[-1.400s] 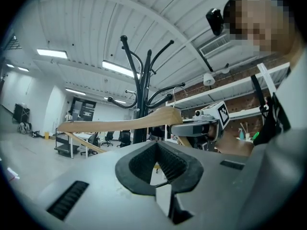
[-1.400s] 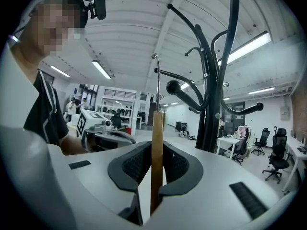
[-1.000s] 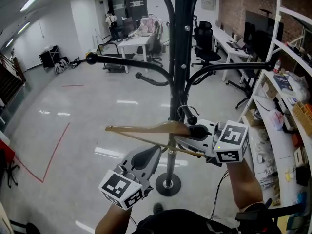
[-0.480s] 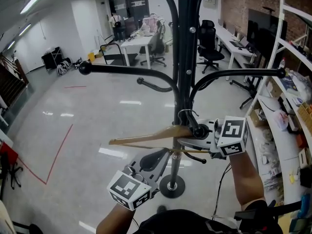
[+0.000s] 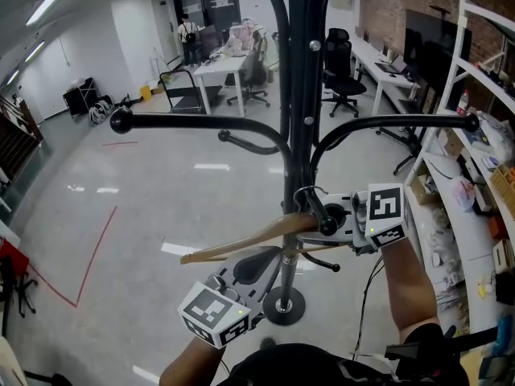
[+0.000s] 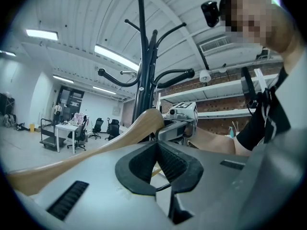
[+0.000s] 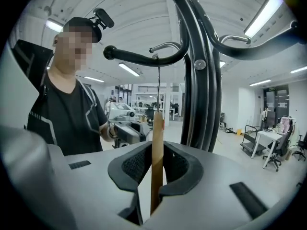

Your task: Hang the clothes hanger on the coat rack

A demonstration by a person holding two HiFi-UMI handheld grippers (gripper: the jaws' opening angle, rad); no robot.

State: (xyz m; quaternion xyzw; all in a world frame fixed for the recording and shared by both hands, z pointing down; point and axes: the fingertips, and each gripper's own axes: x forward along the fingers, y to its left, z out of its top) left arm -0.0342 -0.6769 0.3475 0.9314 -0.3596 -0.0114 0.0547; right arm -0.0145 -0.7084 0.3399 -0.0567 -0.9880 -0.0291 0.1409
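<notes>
From your head view, your right forearm reaches in from 5 o'clock, and your right gripper (image 5: 322, 222) holds the wooden hanger (image 5: 245, 240) right beside the pole of the black coat rack (image 5: 298, 95). Your left gripper (image 5: 264, 260) points up from 6 o'clock, just under the hanger. Compared with half a second ago, the hanger's free end has dipped toward 8 o'clock, so it slants more steeply. In your left gripper view the jaws are drawn together at the tips with nothing clearly pinched. The hanger (image 6: 96, 152) sweeps from 8 o'clock up to centre, where it meets the right gripper (image 6: 168, 124). In your right gripper view the jaws are clamped on the hanger (image 7: 157, 128), seen edge-on. Its wire rises toward 12 o'clock to a rack (image 7: 201, 80) arm, but you cannot tell whether it is hooked over that arm.
</notes>
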